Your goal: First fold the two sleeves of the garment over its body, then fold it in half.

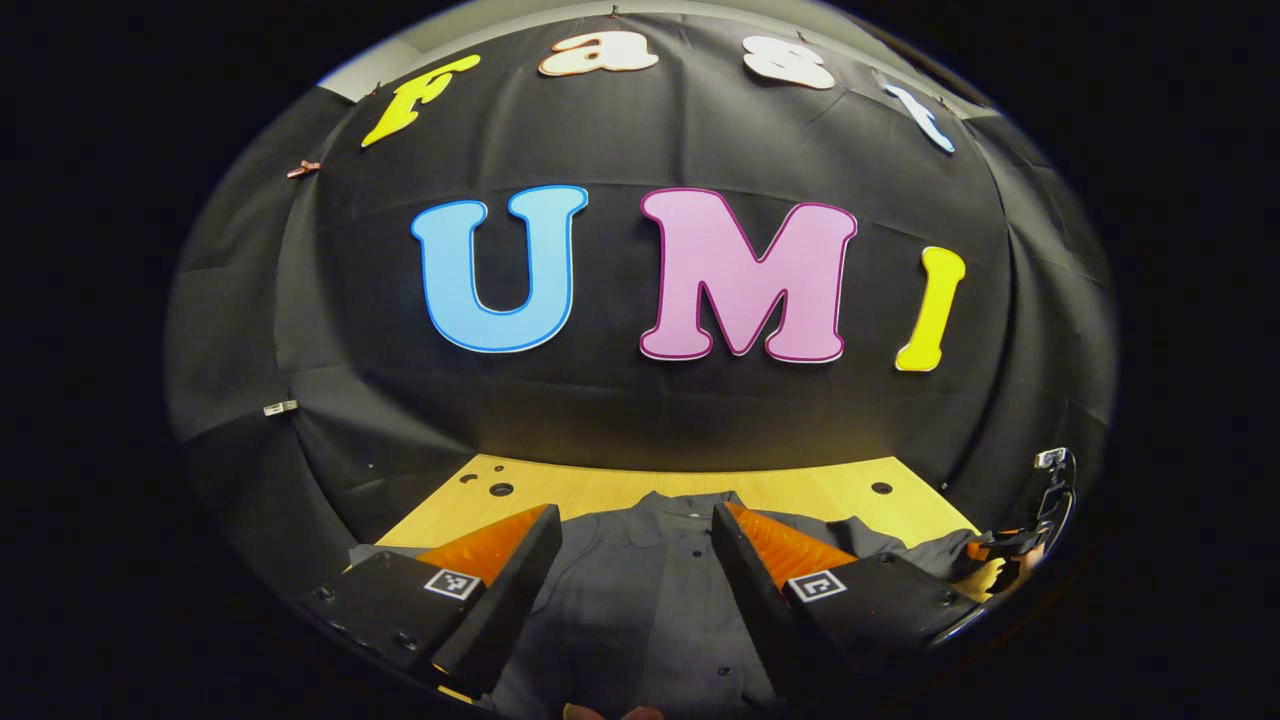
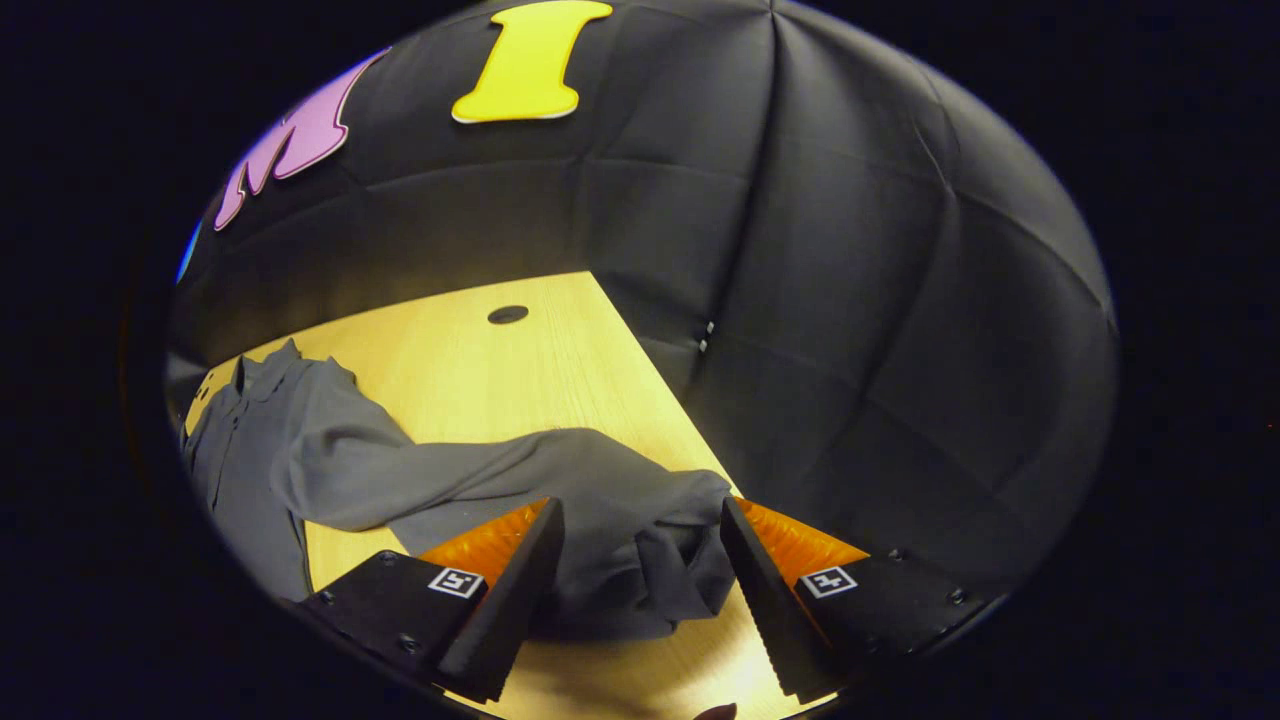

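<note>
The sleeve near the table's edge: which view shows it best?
The right gripper view: the sleeve stretches out from the shirt across the table, its bunched cuff between the open right gripper. The left gripper view gives a sliver.

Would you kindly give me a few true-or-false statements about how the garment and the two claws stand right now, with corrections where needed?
1. The dark grey buttoned shirt lies on the light wooden table. True.
2. The right claw is shut on the sleeve. False: its fingers stand apart, with the bunched end of the long grey sleeve between them.
3. That sleeve is already folded over the shirt's body. False: it stretches out sideways across the table to its edge.
4. The left claw is open above the shirt's front. True.
5. The tabletop has round dark holes. True.
6. The shirt is folded in half. False: it lies spread out, collar toward the booth wall.
</note>
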Tool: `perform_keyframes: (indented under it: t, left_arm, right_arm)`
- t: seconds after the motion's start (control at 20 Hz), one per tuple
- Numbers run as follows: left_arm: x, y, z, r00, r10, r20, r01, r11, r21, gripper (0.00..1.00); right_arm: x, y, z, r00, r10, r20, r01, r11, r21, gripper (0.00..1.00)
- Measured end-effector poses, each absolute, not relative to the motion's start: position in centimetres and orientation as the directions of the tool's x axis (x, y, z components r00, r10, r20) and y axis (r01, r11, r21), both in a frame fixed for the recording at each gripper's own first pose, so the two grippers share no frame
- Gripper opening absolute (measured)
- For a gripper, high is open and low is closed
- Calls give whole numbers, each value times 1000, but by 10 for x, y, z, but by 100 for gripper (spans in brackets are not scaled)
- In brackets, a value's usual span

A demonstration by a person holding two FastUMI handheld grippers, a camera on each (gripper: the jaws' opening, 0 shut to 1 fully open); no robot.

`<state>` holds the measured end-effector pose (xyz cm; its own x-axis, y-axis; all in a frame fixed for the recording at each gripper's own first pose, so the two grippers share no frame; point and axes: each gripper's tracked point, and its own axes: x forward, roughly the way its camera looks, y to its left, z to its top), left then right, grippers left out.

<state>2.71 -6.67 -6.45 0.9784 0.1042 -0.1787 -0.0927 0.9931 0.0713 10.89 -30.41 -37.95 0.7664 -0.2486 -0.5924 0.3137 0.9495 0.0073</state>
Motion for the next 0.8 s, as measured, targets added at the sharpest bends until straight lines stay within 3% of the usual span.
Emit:
perform_keyframes:
  t: [0.2,0.3,0.35,0.5,0.55,0.8]
  left_arm:
    - [27,-65,-67,974,124,-189,-111,991,76,96]
    - [26,-63,-67,974,127,-188,-114,990,82,96]
    - [27,-62,-70,973,127,-191,-114,990,78,96]
    - [26,-60,-73,974,118,-195,-108,992,60,96]
    - [25,-58,-72,974,115,-193,-106,993,59,96]
    - [19,-42,-64,980,95,-174,-83,994,76,96]
  right_arm:
    - [111,-299,-391,749,-217,-625,305,952,35,99]
    - [113,-301,-385,752,-211,-624,315,947,59,92]
    - [113,-300,-384,761,-193,-619,285,957,52,82]
    - [115,-293,-387,758,-214,-617,271,962,0,10]
    - [114,-295,-383,764,-216,-608,267,964,-8,5]
    - [99,-286,-327,829,-262,-494,268,962,-61,5]
